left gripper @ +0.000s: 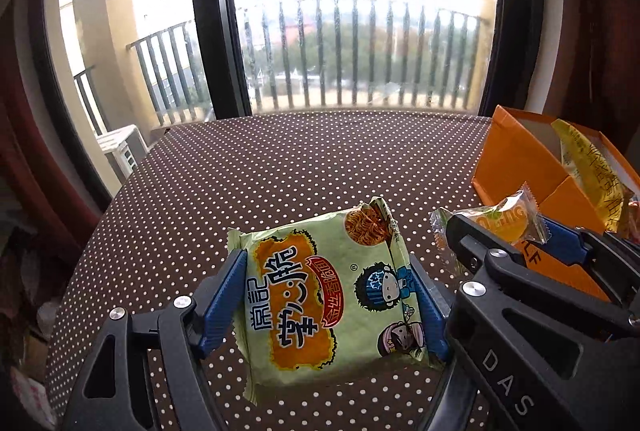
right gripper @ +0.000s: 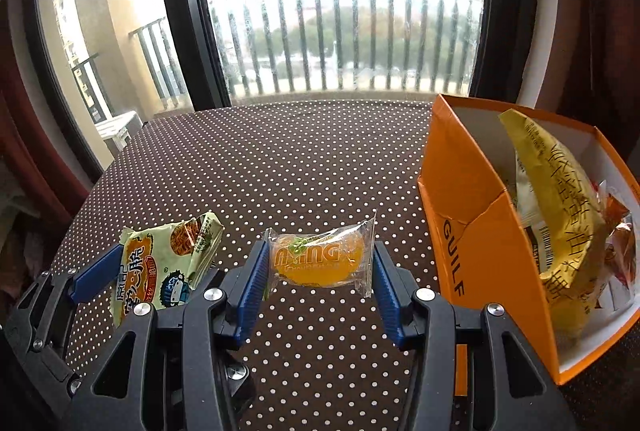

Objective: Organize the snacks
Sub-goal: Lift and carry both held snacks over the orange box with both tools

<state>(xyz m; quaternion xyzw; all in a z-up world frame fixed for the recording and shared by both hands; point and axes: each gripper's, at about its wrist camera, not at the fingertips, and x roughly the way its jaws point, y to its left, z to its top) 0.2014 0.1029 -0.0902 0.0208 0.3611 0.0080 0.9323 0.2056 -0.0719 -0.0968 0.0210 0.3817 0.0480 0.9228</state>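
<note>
Your left gripper (left gripper: 330,295) is clamped on the green noodle packet (left gripper: 332,295), one blue pad (left gripper: 224,295) pressed against each side edge, and the packet hangs clear above the dotted tablecloth (left gripper: 280,159). Just to the right of those fingers, your right gripper (right gripper: 318,279) grips the clear-wrapped orange jelly (right gripper: 320,261) crosswise between its pads, also lifted off the cloth. Farther right, beside the right gripper's outer finger, stands the open orange box (right gripper: 472,199), with a yellow snack bag (right gripper: 560,199) leaning inside it among other wrappers.
</note>
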